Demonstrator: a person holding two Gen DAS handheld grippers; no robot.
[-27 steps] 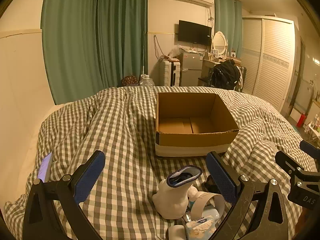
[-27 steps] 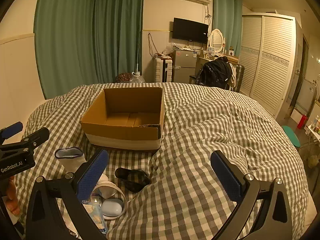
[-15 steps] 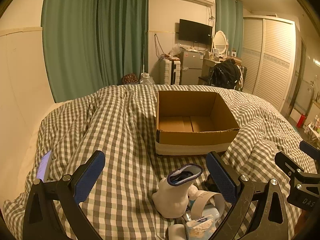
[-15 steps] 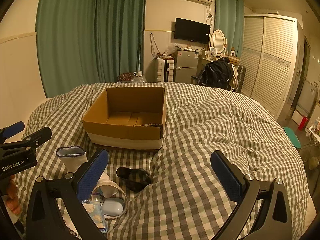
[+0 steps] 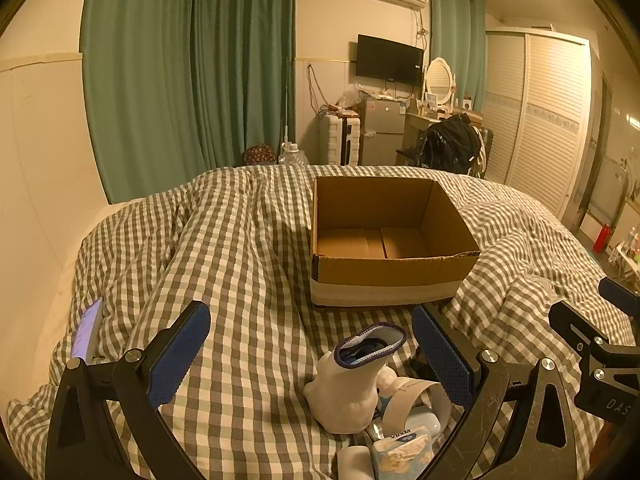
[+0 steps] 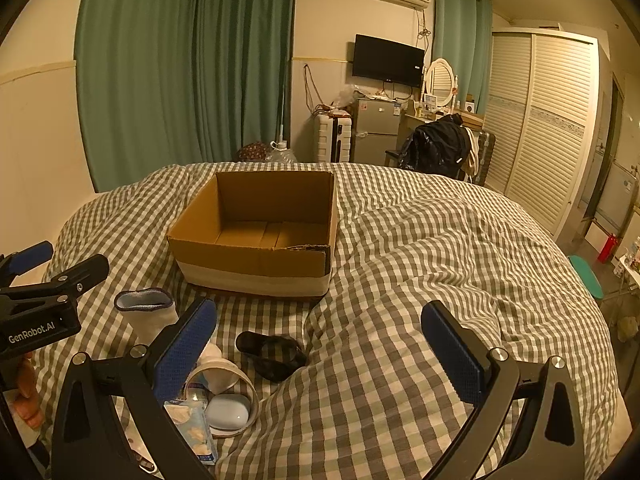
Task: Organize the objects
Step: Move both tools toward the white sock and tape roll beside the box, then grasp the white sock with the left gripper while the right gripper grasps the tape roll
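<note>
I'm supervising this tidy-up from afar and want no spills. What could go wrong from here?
The white sock stands upright against the tape roll and tissue pack; grabbing one may topple or drag the others. The cardboard box sits on a soft, rumpled duvet, so dropping items in could tip it. Both the left hand-held gripper and right hand-held gripper are open near the pile and might collide.

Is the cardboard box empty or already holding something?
Empty: the cardboard box shows only its bare floor in both views.

Left claw [image 5: 310,346] and right claw [image 6: 320,344], both wide open, empty.
</note>
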